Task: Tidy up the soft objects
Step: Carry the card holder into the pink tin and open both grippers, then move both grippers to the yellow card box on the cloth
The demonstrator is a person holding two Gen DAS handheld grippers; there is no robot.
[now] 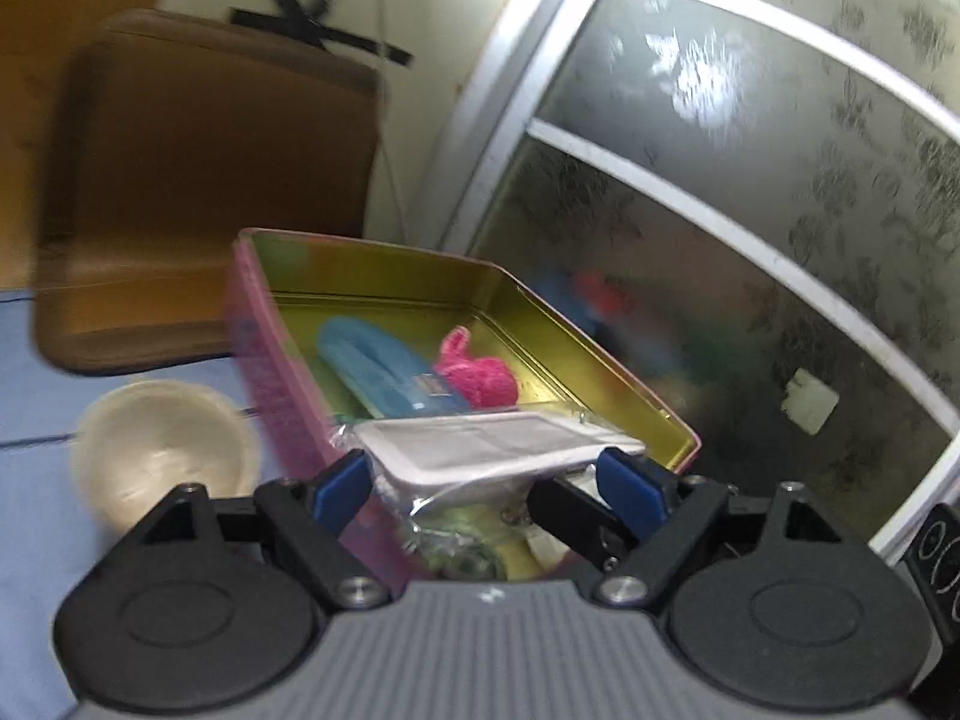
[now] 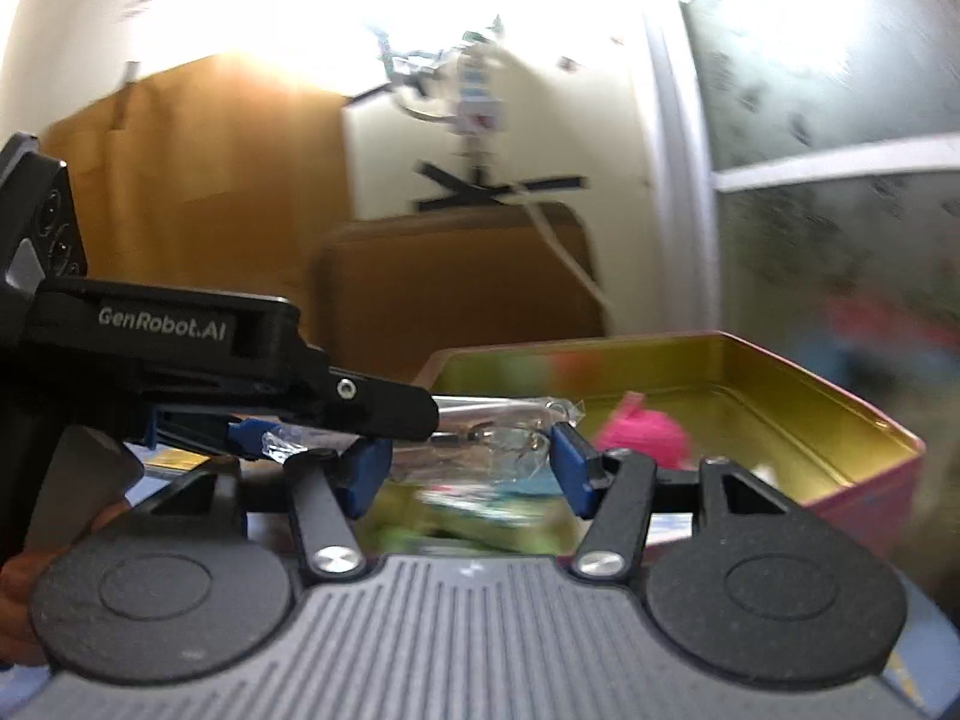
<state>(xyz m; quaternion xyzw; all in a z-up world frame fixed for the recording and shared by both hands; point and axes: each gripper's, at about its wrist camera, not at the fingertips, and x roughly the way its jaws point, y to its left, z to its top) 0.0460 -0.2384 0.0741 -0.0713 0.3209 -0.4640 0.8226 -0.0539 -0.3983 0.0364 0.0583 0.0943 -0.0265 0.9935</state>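
A pink tin box (image 1: 276,396) with a gold inside holds a blue cloth (image 1: 378,366) and a pink fuzzy piece (image 1: 480,378). My left gripper (image 1: 486,483) is shut on a white packet in clear wrap (image 1: 480,456), held over the box's near end. In the right wrist view the same wrapped packet (image 2: 498,438) sits between the blue pads of my right gripper (image 2: 471,468), which also grips it. The left gripper's black body (image 2: 180,354) reaches in from the left. The tin box (image 2: 840,480) and the pink piece (image 2: 648,435) lie behind.
A cream bowl (image 1: 162,450) stands on the blue table cover (image 1: 36,480) left of the box. A brown cushion (image 1: 204,192) leans at the back. A frosted glass door with a white frame (image 1: 750,192) is on the right.
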